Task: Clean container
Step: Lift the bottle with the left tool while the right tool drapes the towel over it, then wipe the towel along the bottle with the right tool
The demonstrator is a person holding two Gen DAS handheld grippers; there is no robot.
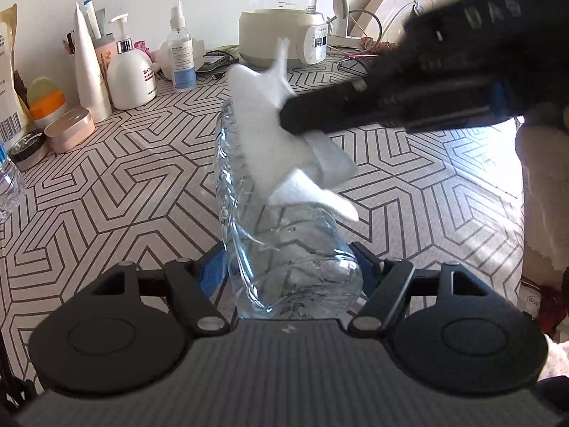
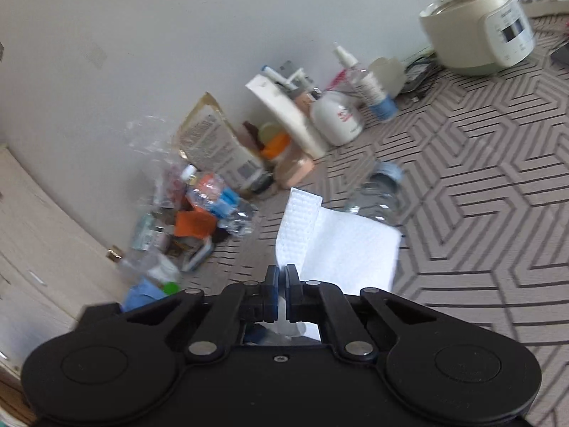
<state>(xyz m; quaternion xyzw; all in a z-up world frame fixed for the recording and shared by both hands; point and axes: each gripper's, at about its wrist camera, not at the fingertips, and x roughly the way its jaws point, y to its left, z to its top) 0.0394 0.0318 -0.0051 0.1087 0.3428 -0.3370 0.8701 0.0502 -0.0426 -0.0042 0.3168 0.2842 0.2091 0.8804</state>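
My left gripper (image 1: 288, 267) is shut on a clear plastic bottle (image 1: 284, 249) and holds it above the patterned table, its far end pointing away. In the right wrist view the bottle (image 2: 377, 199) shows past the cloth, with a blue cap (image 2: 389, 170). My right gripper (image 2: 282, 281) is shut on a white paper towel (image 2: 341, 245). In the left wrist view the right gripper (image 1: 295, 117) comes in from the upper right and presses the towel (image 1: 274, 131) against the bottle's upper side.
The patterned tablecloth (image 1: 124, 185) covers the table. Toiletry bottles and jars (image 1: 128, 67) stand at the back left, a spray bottle (image 1: 181, 53) beside them. A cream kettle base (image 1: 284, 35) with glass jug stands at the back. Crumpled bottles and clutter (image 2: 199, 213) lie by the wall.
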